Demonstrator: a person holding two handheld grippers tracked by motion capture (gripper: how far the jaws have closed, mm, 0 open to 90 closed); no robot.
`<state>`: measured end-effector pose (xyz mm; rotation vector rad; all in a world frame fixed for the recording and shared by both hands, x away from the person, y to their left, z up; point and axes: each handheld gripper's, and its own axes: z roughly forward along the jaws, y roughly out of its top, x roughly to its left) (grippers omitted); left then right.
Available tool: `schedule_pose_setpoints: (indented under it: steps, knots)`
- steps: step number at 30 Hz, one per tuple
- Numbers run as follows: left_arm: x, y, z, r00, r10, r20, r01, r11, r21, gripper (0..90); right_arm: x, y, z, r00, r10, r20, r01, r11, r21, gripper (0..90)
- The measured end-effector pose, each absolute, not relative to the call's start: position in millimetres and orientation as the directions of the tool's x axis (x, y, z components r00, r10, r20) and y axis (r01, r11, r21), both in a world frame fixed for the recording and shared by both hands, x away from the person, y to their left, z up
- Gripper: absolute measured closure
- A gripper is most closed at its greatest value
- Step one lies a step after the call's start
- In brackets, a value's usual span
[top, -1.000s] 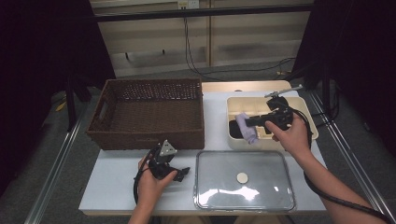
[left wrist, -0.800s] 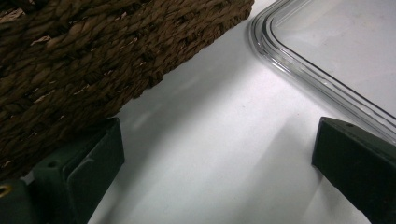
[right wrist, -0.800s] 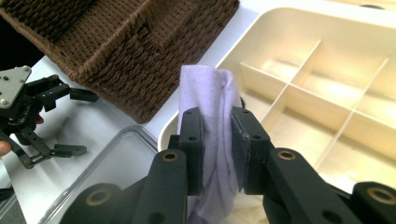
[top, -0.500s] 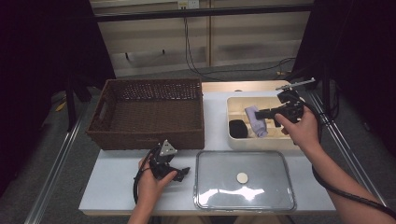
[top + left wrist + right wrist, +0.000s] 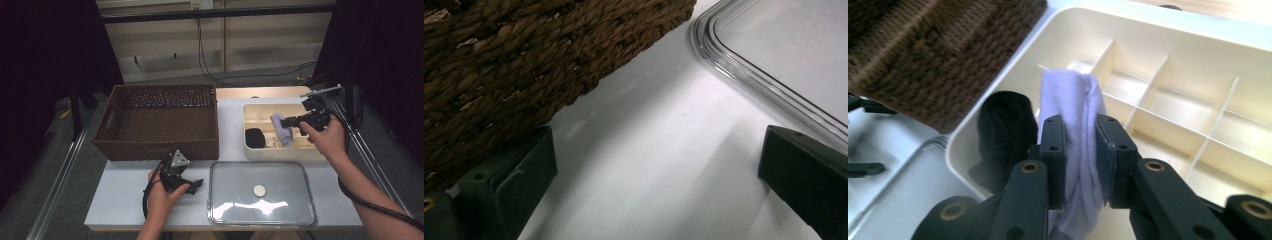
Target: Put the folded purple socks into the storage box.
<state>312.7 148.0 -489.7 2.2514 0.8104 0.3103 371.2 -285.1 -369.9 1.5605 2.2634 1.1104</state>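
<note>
Right gripper point(image 5: 289, 120): clamped on a pale lilac rolled cloth point(image 5: 1073, 130), pinched between both jaws.
Cloth place: right of centre in the high view, hanging over the cream plastic divided tray point(image 5: 250, 150), beside a black rolled cloth point(image 5: 254, 137).
Cloth axis: long axis running up the right gripper view, along the jaws, past their tips.
Left gripper point(image 5: 195, 185): jaws apart, lower centre, resting on the white tabletop point(image 5: 664, 160) between the brown woven basket point(image 5: 160, 120) and the clear plastic lid point(image 5: 262, 192).

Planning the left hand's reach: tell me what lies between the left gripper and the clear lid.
Nothing: bare white table runs between the left gripper and the clear lid, as the left gripper view and the high view show.
</note>
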Motion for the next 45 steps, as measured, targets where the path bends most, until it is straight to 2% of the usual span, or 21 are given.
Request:
schedule_pose_setpoints:
  steps: [12,45]
  knots:
    - [312.7,147.9,-489.7,0.775,0.632,-0.017,0.463,-0.548,0.696,1.6,374.3,-298.7,-386.4,-0.404,0.885,0.234,0.753,0.176,0.633,75.6]
    - [312.7,147.9,-489.9,0.774,0.632,-0.016,0.462,-0.547,0.698,1.6,361.1,-308.8,-413.5,-0.424,0.876,0.23,0.761,0.207,0.614,75.9]
